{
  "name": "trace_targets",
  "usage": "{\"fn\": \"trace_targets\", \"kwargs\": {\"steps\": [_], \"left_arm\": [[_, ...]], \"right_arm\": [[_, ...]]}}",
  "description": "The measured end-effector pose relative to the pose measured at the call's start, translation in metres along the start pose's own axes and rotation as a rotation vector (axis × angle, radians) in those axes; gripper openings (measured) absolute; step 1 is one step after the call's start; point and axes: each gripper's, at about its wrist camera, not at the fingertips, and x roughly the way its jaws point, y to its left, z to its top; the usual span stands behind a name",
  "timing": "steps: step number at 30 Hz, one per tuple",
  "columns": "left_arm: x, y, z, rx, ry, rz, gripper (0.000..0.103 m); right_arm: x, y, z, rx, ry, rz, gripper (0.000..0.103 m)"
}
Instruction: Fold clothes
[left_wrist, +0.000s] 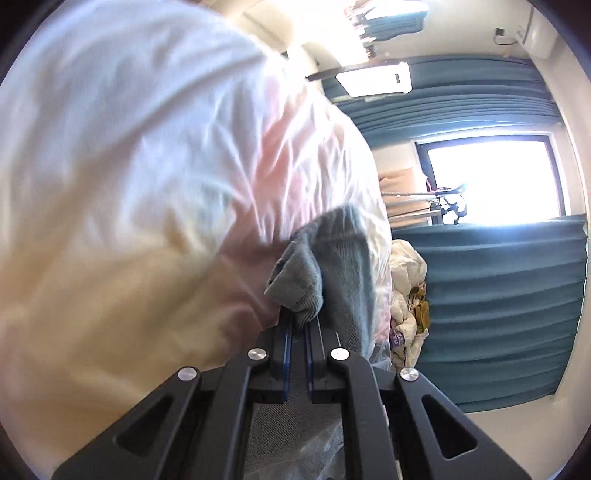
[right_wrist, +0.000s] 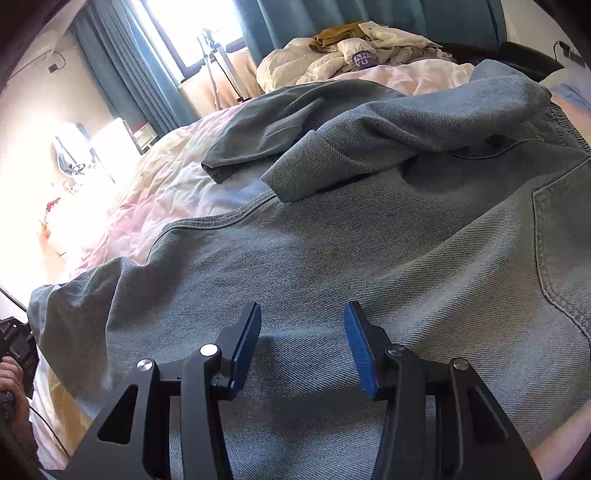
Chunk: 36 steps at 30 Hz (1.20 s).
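A corner of the denim jacket (left_wrist: 314, 273) is clamped in the left gripper (left_wrist: 299, 325), presumably for folding. The jacket is spread on the bed (right_wrist: 155, 184); the right gripper (right_wrist: 301, 347) is held above it, jaws apart.

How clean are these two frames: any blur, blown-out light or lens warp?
Left wrist view: the bedspread is smeared by motion blur, the window is blown out white, while the left claw shut on the denim jacket is sharp. Right wrist view: jacket weave crisp, glare at the left edge, strong fisheye bending throughout.
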Motion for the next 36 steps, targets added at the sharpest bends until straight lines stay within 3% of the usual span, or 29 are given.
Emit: {"fn": "trace_targets", "kwargs": {"steps": [2,9,15,17,20,24,28,30,31,32,36], "left_arm": [[-0.027,-0.011,0.012,0.082,-0.050,0.016,0.005],[-0.081,-0.012,0.032,0.226,0.018,0.059,0.004],[-0.081,0.062,0.034,0.193,0.148,0.279,0.004],[-0.076,0.089,0.029,0.156,0.208,0.304,0.004],[-0.075,0.113,0.030,0.104,0.244,0.221,0.005],[-0.078,0.079,0.021,0.212,0.210,0.187,0.006],[-0.082,0.045,0.012,0.319,0.176,0.153,0.019],[-0.084,0.028,0.007,0.373,0.159,0.136,0.033],[-0.085,0.019,0.005,0.400,0.150,0.128,0.048],[-0.085,0.011,0.002,0.427,0.141,0.119,0.055],[-0.089,-0.023,-0.007,0.533,0.106,0.084,0.061]], "right_arm": [[-0.001,0.000,-0.001,-0.005,0.003,0.001,0.047],[-0.001,0.008,-0.004,-0.059,0.015,-0.019,0.047],[0.002,0.015,-0.010,-0.106,0.059,-0.035,0.047],[0.005,0.015,-0.011,-0.117,0.072,-0.043,0.047],[0.004,0.015,-0.013,-0.108,0.075,-0.036,0.047],[-0.001,0.012,-0.011,-0.080,0.070,-0.016,0.047],[-0.007,0.013,-0.007,-0.070,0.046,-0.010,0.047],[-0.011,0.013,-0.005,-0.070,0.027,-0.015,0.047],[-0.013,0.013,-0.003,-0.068,0.018,-0.016,0.047],[-0.015,0.013,-0.002,-0.064,0.010,-0.016,0.047],[-0.024,0.008,0.006,-0.032,-0.029,-0.006,0.047]]}}
